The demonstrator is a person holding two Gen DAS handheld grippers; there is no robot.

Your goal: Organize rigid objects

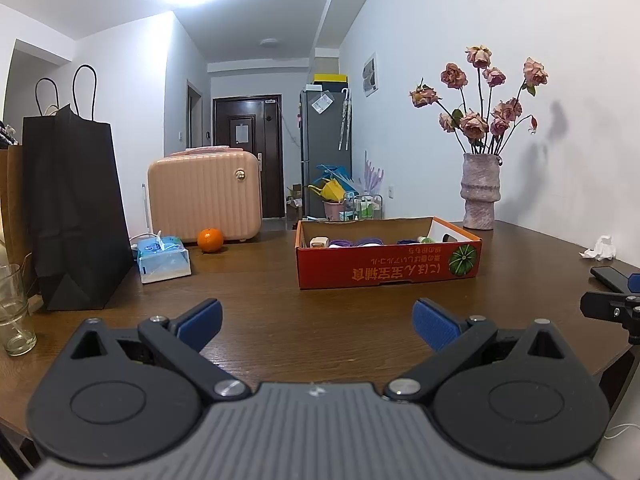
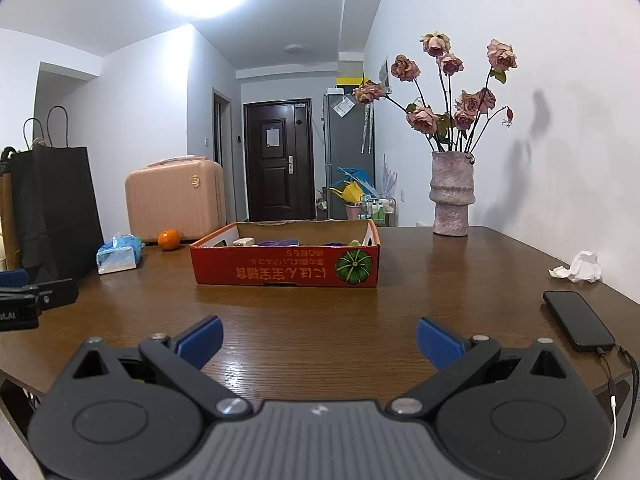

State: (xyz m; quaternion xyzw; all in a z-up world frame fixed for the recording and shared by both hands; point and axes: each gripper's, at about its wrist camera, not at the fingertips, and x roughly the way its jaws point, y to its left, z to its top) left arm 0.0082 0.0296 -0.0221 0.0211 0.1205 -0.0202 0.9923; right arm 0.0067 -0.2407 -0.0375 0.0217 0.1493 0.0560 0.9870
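We see a shallow red cardboard box [image 1: 387, 269] sitting on the brown wooden table [image 1: 280, 312], out ahead of both tools and touching neither. Its front wall carries upside-down printed lettering and a green pumpkin picture. Inside lie several small items: a cream-coloured block [image 1: 319, 243] at the left end, purple looped pieces [image 1: 354, 242] in the middle, and something pale green [image 1: 425, 239] toward the right; we cannot tell what most of them are, since the wall hides their lower parts.

Our left gripper [image 1: 317, 322] hovers low over the near edge of the table with its blue pads spread wide and nothing between them. Our right gripper [image 2: 319, 340] sits likewise, fingers apart and empty.

Beyond the box stand a ribbed vase [image 1: 480, 191] of dried roses near the wall, an orange [image 1: 210, 239], a tissue pack [image 1: 163, 259], a pink suitcase [image 1: 204, 196] and a black paper bag [image 1: 76, 208]. A phone [image 2: 578, 320] lies just right of the right gripper, a crumpled tissue [image 2: 580, 267] farther back.
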